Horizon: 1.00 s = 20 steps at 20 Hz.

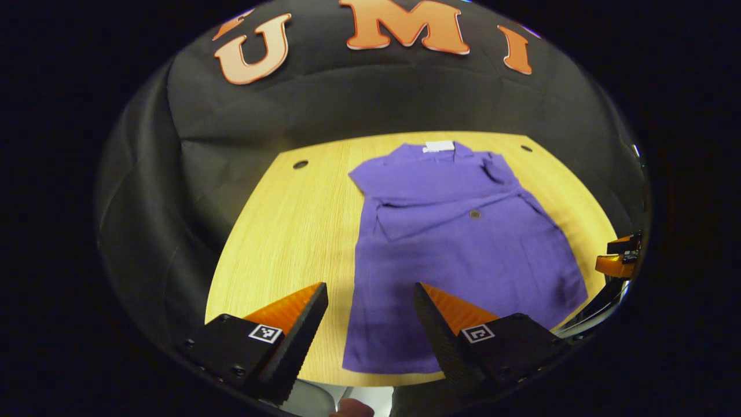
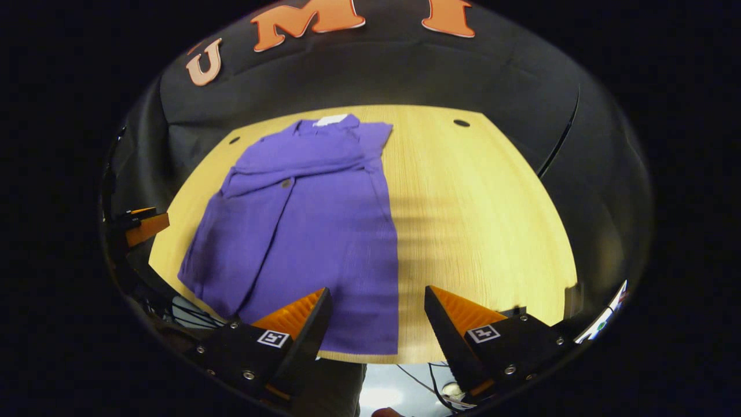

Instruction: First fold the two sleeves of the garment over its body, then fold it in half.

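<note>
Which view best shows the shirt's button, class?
The left gripper view: the button sits near the picture's middle, plain against the purple shirt. In the right gripper view the button is smaller, farther toward the picture's left, at the edge of a fold.

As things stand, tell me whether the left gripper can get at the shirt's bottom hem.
Probably yes. The left gripper hangs open right over the near edge of the purple shirt, whose hem lies flat on the wooden table with nothing between the fingers and the cloth.
</note>
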{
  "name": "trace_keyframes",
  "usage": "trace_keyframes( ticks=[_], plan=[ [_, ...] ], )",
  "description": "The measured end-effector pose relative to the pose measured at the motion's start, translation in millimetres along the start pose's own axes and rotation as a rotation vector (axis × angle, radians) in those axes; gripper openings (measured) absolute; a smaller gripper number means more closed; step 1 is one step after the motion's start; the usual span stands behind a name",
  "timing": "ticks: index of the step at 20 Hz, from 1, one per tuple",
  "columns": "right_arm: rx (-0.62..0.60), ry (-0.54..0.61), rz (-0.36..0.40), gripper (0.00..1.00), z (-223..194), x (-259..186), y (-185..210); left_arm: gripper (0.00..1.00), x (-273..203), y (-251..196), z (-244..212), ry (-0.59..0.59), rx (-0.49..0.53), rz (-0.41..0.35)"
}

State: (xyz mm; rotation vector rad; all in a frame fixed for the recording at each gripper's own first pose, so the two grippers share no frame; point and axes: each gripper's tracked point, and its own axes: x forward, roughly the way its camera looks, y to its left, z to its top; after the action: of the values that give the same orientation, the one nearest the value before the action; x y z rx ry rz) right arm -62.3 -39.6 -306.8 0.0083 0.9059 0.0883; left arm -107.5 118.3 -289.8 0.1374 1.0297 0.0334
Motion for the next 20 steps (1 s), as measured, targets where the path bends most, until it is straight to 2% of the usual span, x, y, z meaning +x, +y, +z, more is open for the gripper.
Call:
trace_keyframes(
  ticks=[7,16,18,19,20],
  plan=[
    [0.016,0.184,0.013,0.95,-53.9,17.6,-1.5,0.97,21.1,5.3,-70.5,0.252,0.011,-0.012],
    [0.03,0.327,0.01,0.93,-84.0,26.4,1.6,0.97,24.5,4.3,-148.7,0.556,-0.128,-0.087],
    [0.012,0.33,-0.008,0.9,-82.4,27.8,-1.2,0.99,32.6,6.0,-142.4,0.54,-0.148,-0.101],
    [0.009,0.341,-0.009,0.87,-83.5,28.5,-0.7,0.96,36.6,8.2,-139.1,0.551,-0.152,-0.103],
    [0.003,0.352,-0.013,0.86,-83.8,28.1,0.1,0.97,43.3,11.0,-135.6,0.557,-0.126,-0.118]
  ],
)
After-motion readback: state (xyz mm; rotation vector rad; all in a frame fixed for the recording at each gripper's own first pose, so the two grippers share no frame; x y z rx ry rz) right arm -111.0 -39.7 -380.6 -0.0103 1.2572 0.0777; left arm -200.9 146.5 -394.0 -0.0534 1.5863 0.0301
